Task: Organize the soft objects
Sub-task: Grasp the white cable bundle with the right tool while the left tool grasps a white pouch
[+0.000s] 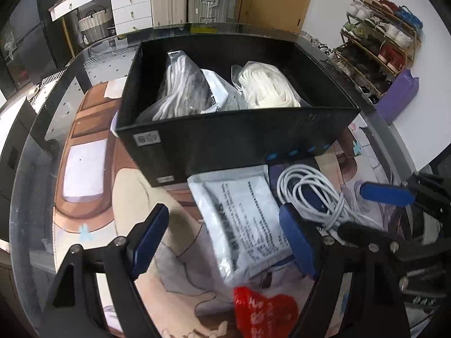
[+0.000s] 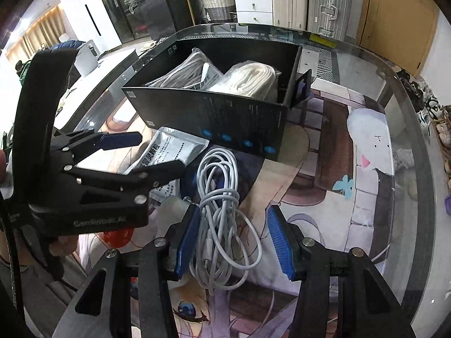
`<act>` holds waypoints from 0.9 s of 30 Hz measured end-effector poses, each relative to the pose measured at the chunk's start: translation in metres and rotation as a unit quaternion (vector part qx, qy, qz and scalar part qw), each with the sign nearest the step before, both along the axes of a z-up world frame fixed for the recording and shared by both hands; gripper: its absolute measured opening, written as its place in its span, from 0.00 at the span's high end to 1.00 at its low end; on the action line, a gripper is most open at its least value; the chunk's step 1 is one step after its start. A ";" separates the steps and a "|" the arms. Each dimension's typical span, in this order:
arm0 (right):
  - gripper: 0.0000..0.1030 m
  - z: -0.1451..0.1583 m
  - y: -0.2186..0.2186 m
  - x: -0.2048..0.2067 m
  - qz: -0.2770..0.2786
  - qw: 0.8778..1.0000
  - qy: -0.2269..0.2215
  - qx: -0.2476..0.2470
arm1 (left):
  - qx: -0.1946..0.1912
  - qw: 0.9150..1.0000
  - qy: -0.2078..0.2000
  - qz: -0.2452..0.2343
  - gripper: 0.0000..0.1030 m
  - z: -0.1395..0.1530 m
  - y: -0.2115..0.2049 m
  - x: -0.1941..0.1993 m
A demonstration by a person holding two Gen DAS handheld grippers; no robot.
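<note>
Left wrist view: open black cardboard box (image 1: 236,138) holds two bagged white rope bundles (image 1: 265,87); left gripper (image 1: 225,233) gapes over a white printed pouch (image 1: 242,219). Right wrist view: right gripper (image 2: 234,242) spread wide around a coiled white cable (image 2: 222,197) beside that box (image 2: 214,118).

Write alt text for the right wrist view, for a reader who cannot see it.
An open right claw straddles a coiled white cable on a glass table. Behind it, a black box holds bagged white bundles; the open left claw hovers over a silver pouch.
</note>
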State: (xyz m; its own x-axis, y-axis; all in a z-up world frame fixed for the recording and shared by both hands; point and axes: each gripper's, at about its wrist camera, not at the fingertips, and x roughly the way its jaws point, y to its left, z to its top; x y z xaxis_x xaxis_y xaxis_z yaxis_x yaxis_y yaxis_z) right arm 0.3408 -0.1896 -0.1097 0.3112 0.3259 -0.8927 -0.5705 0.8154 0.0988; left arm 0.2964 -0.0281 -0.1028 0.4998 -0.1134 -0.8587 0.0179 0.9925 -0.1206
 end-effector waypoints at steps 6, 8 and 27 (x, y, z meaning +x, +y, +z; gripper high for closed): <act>0.51 0.002 -0.005 0.003 -0.003 1.000 0.001 0.000 | 0.016 1.000 0.003 -0.008 0.20 -0.007 -0.006 0.003; 0.51 0.003 -0.007 0.004 -0.005 1.000 0.001 0.002 | 0.037 0.999 0.004 -0.013 0.20 -0.009 -0.012 0.002; 0.51 -0.010 0.014 0.011 0.008 1.000 0.004 -0.020 | 0.018 0.999 0.017 -0.042 0.62 0.003 0.024 -0.025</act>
State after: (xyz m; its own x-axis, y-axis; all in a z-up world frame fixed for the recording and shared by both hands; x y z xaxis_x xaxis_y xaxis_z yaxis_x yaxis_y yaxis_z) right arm 0.3523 -0.1752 -0.1199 0.2999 0.2947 -0.9073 -0.5826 0.8097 0.0705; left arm 0.2713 -0.0036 -0.0994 0.4594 -0.1222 -0.8798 0.0985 0.9914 -0.0863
